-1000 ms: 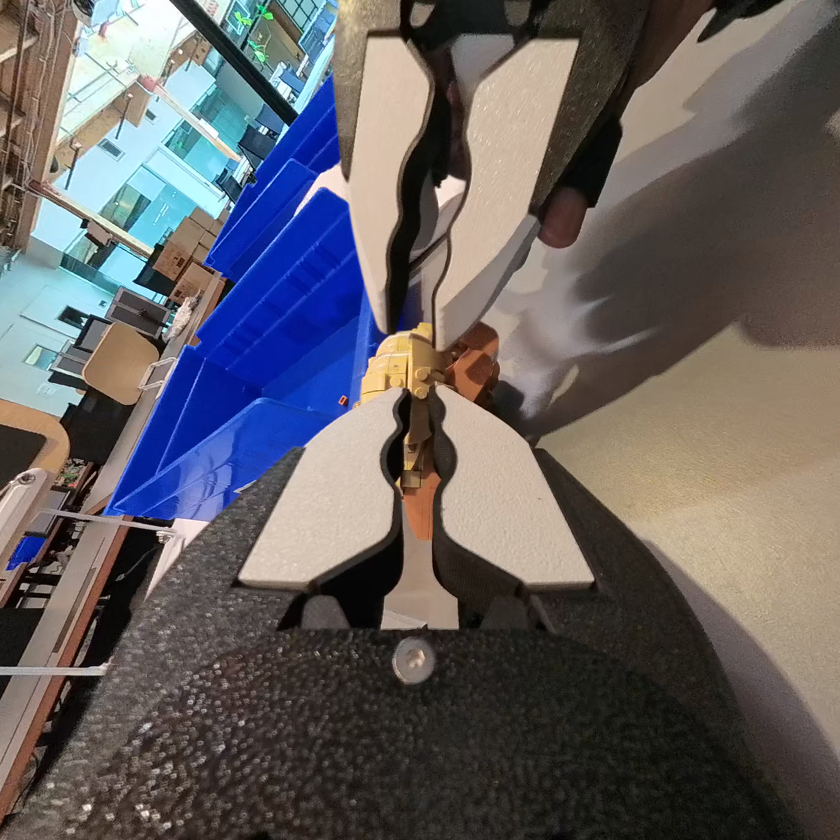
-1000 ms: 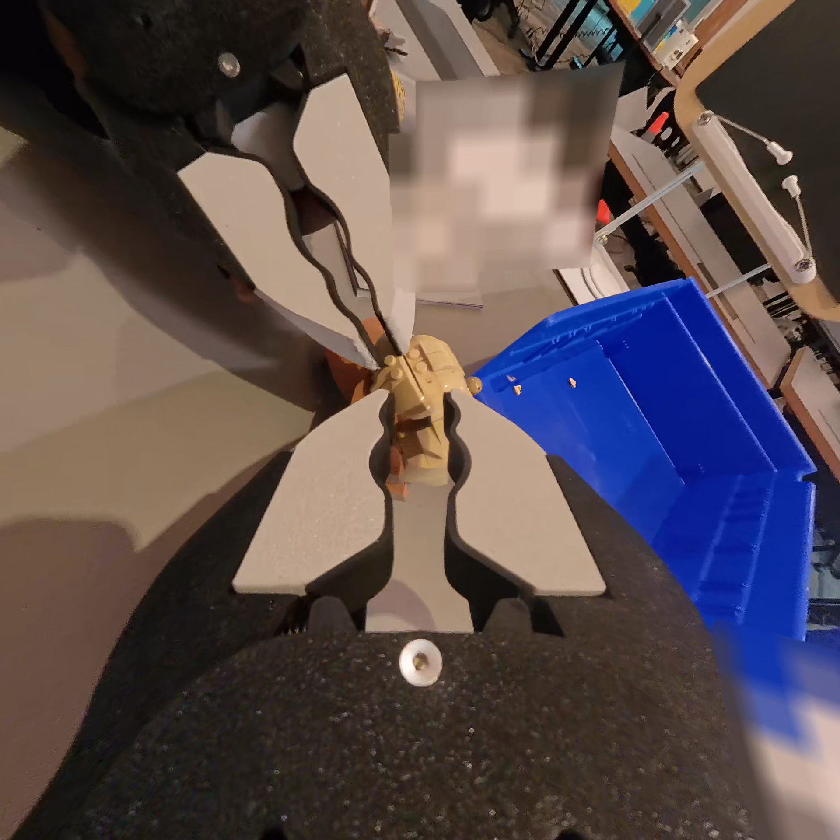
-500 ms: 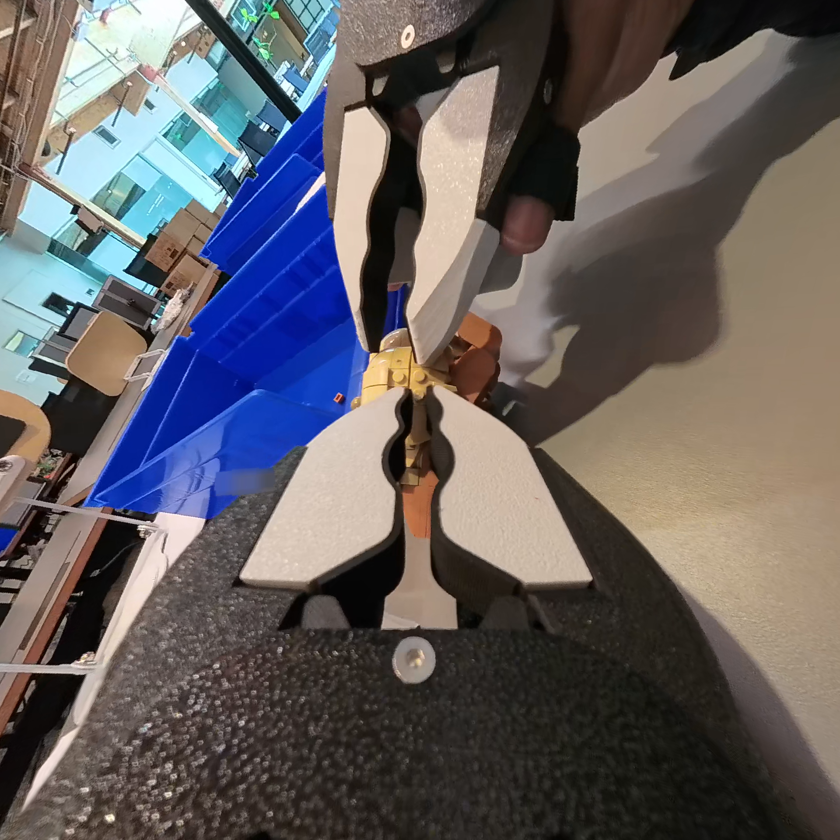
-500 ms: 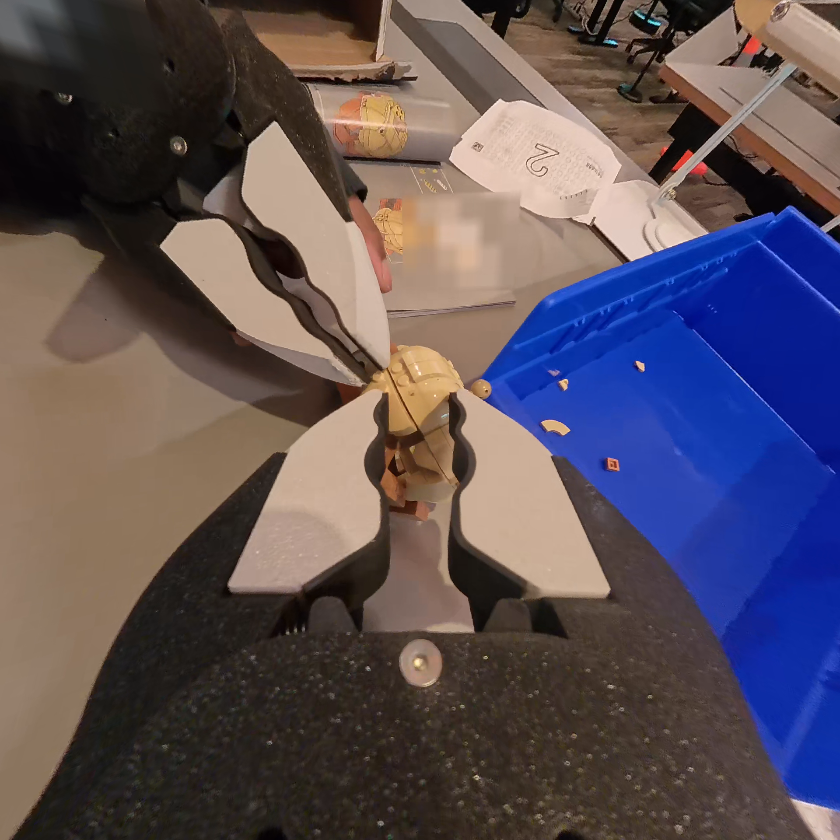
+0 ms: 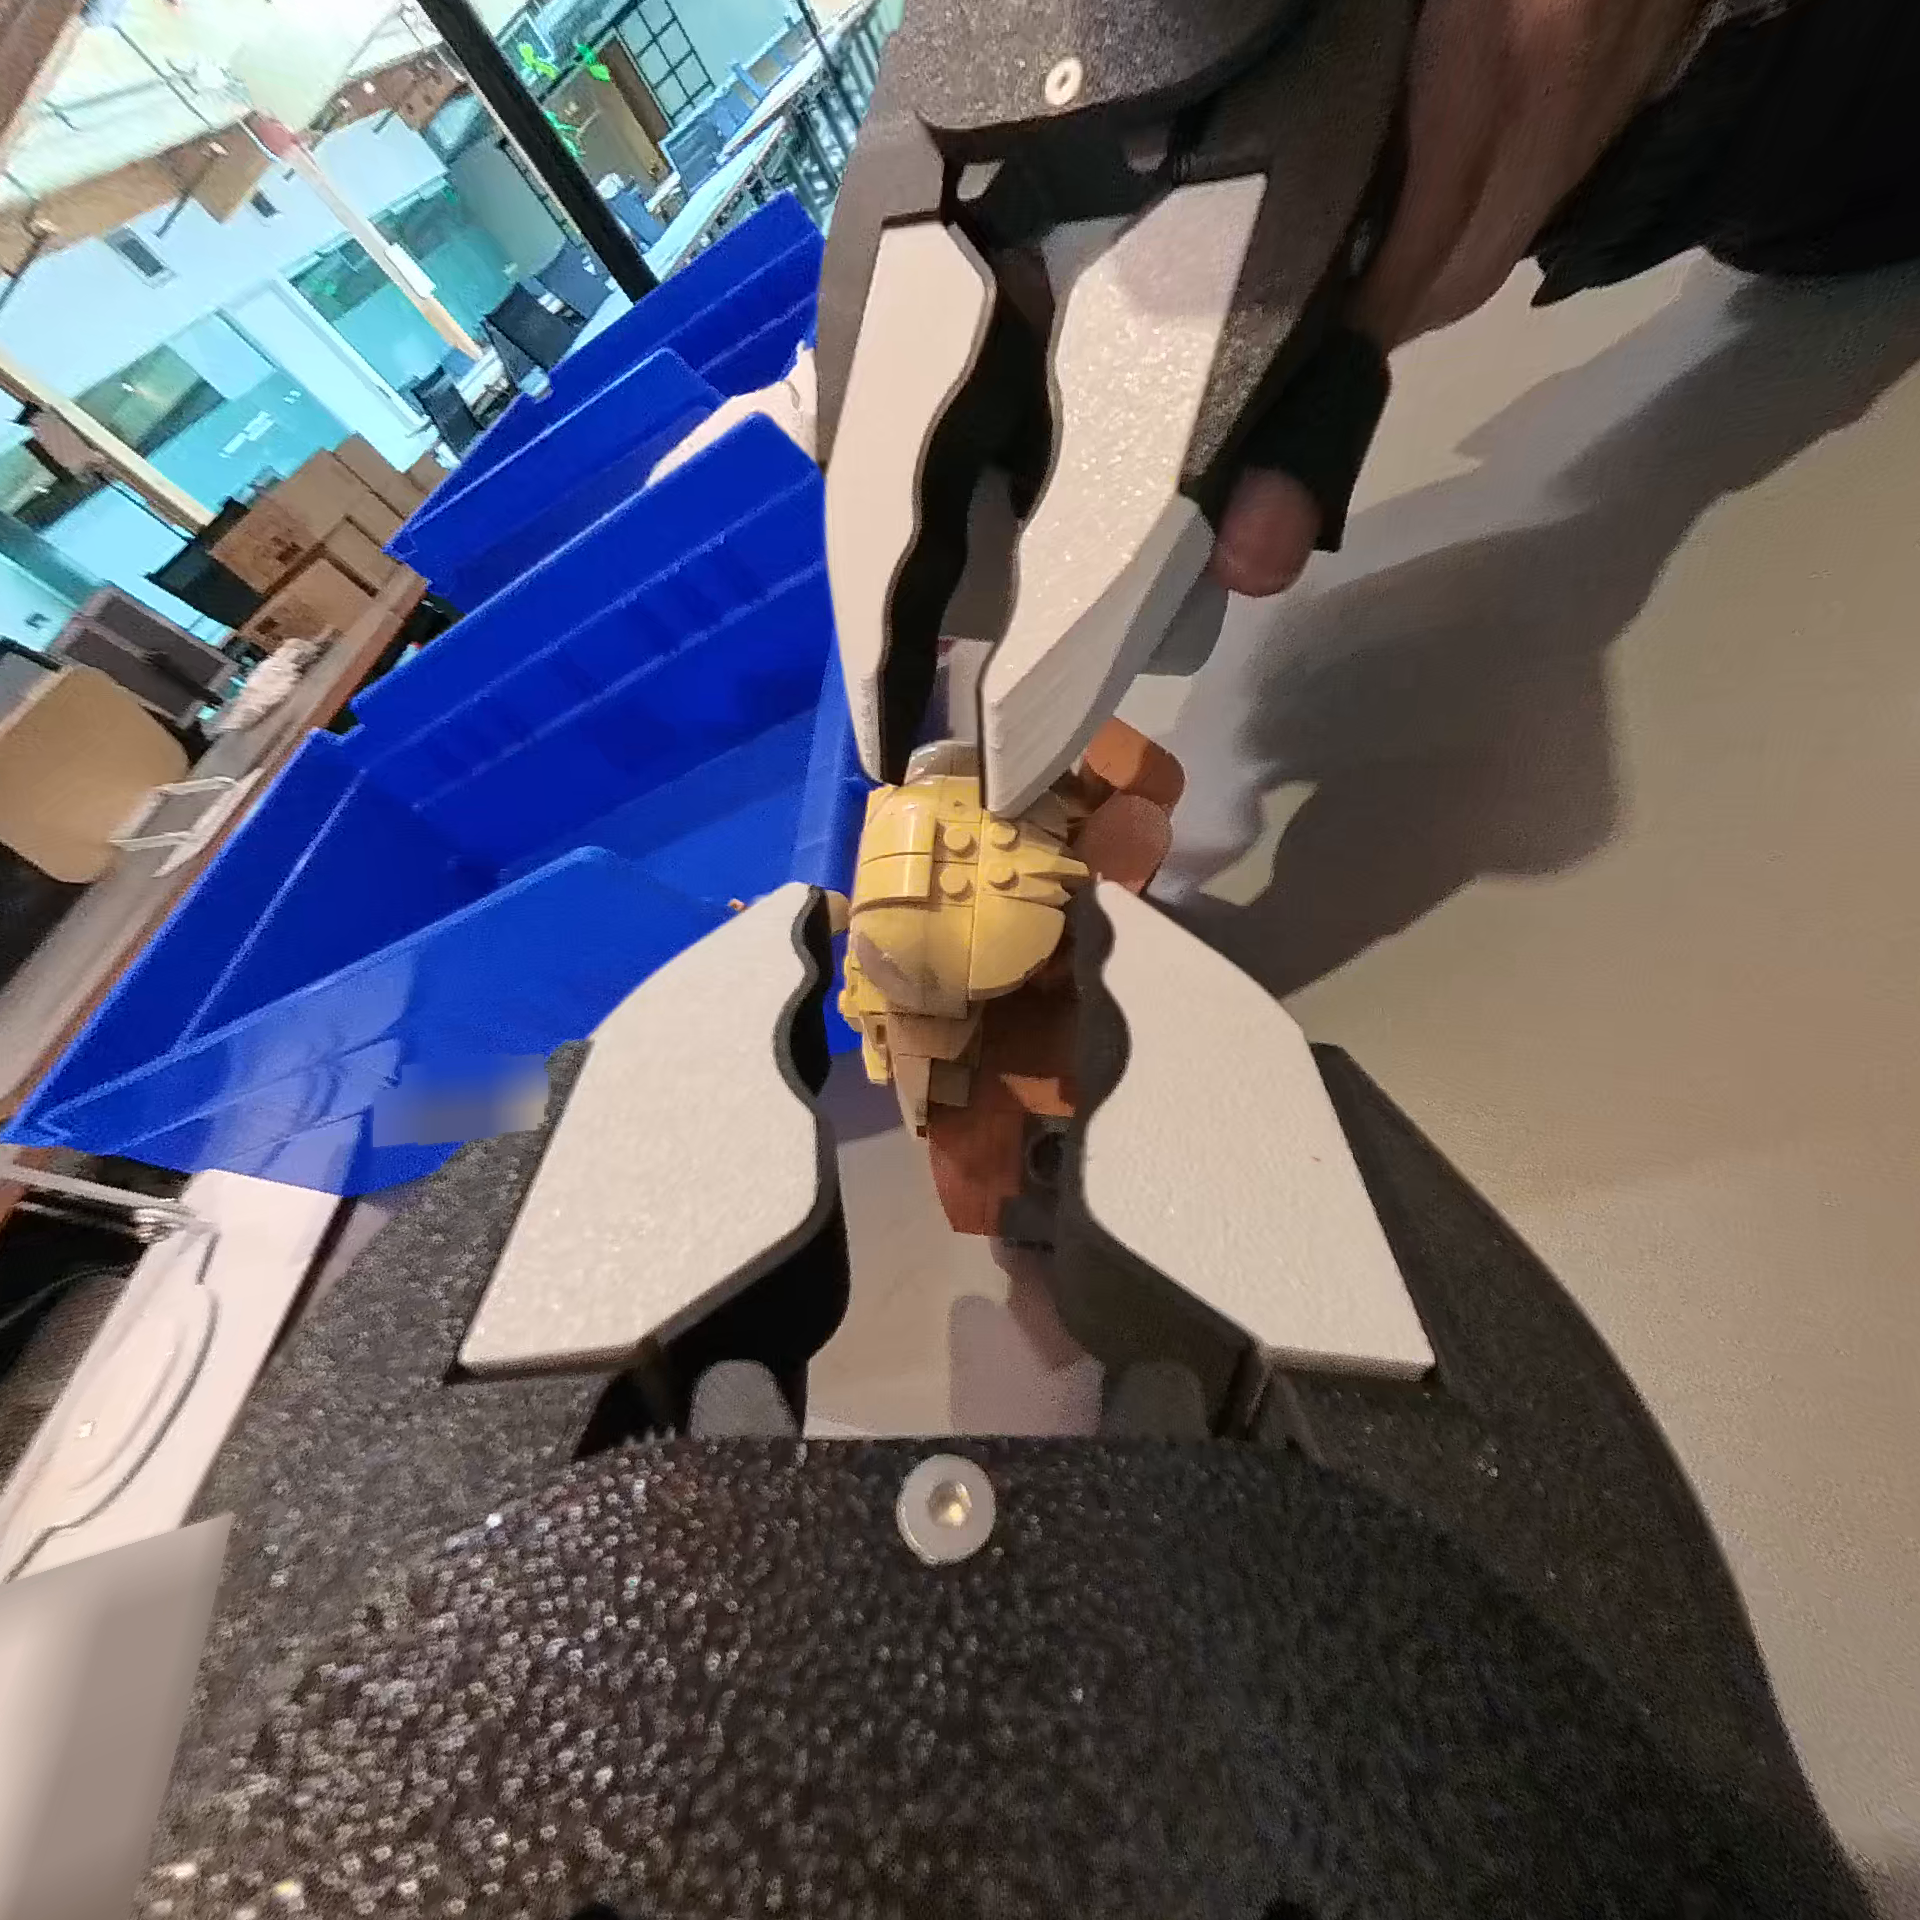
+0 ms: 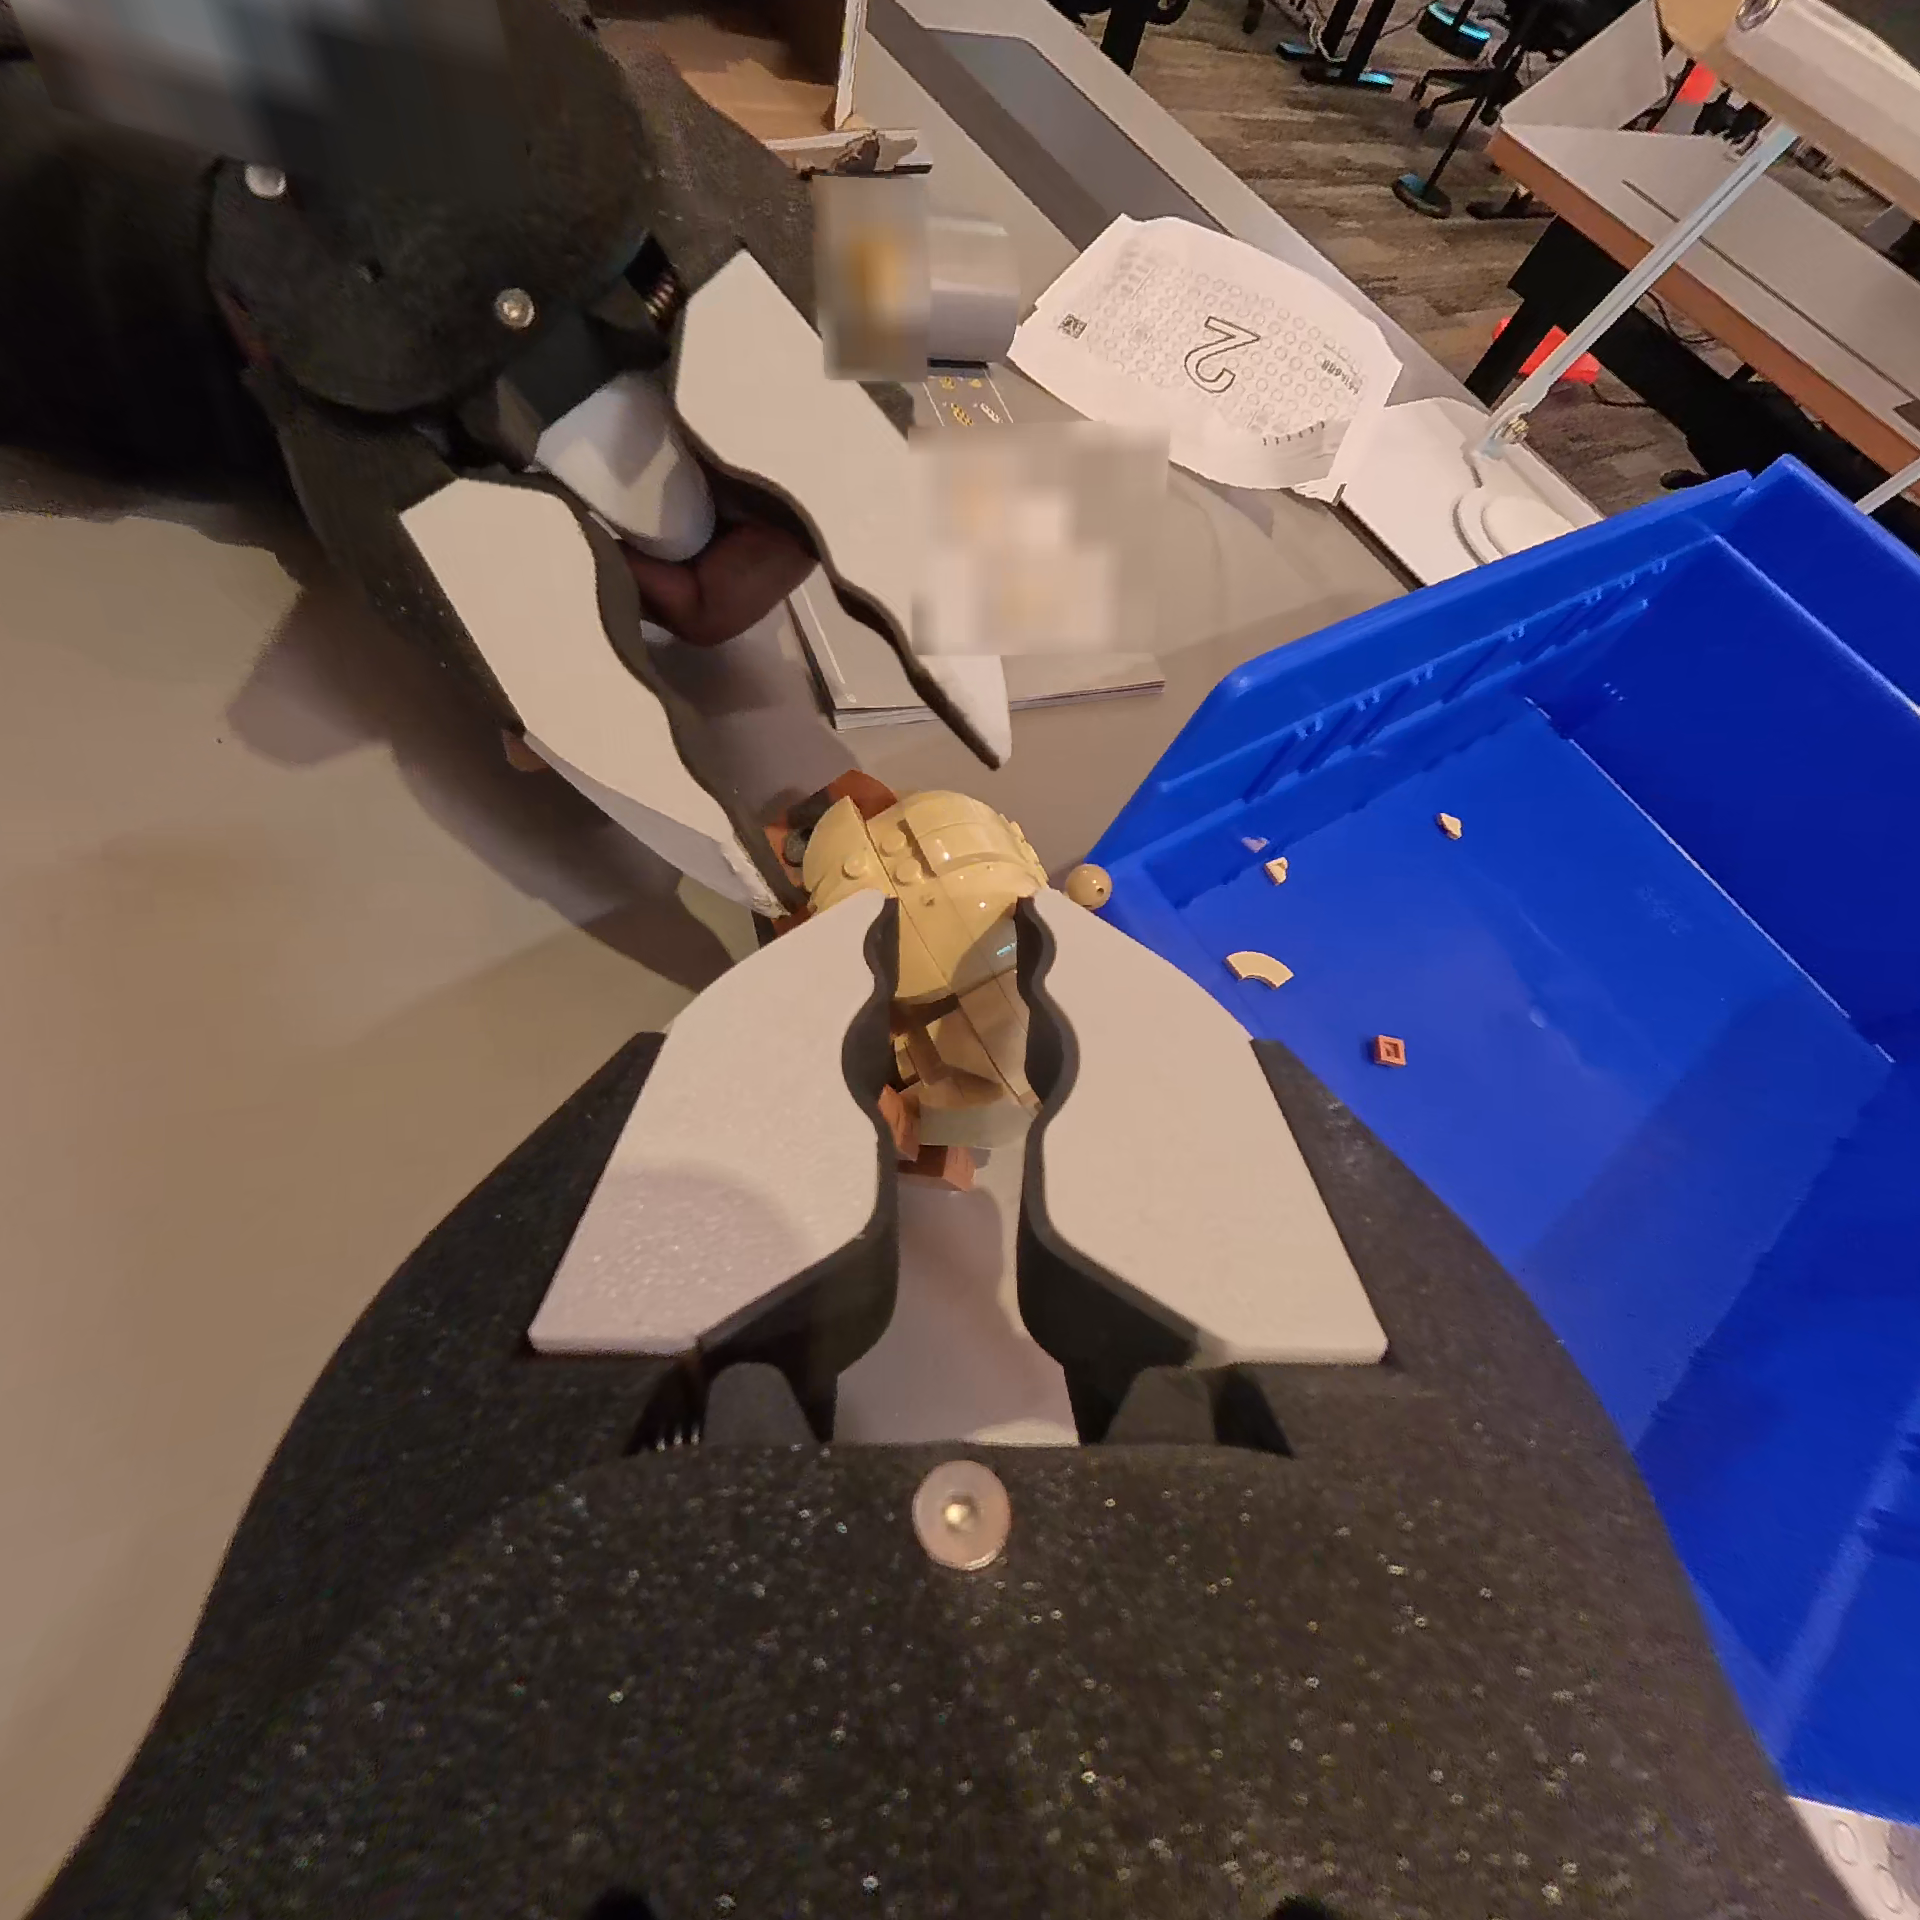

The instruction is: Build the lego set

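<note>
A tan and brown brick model [image 5: 951,914] sits between both grippers above the grey table [image 5: 1662,935]. My right gripper [image 6: 956,914] is shut on the model's tan rounded part [image 6: 935,883], with both pads pressed on it. In the left wrist view it comes down from the top [image 5: 945,779] and pinches the model's far end. My left gripper [image 5: 956,909] is open. The model stands between its pads, with a dark gap showing on the left side. In the right wrist view the left gripper [image 6: 873,821] is spread wide, its lower finger [image 6: 623,727] close by the brown part.
A blue bin [image 6: 1558,727] lies right of the model, with several small loose pieces inside. A small tan ball [image 6: 1088,884] sits at its corner. More blue bins [image 5: 571,675] line the left. A booklet [image 6: 987,686] and a printed paper sheet [image 6: 1205,353] lie behind. My two grippers' fingertips are within a few centimetres of each other.
My left gripper was shut on the model and has opened wide, letting go of it. My right gripper has kept its hold on the tan part.
</note>
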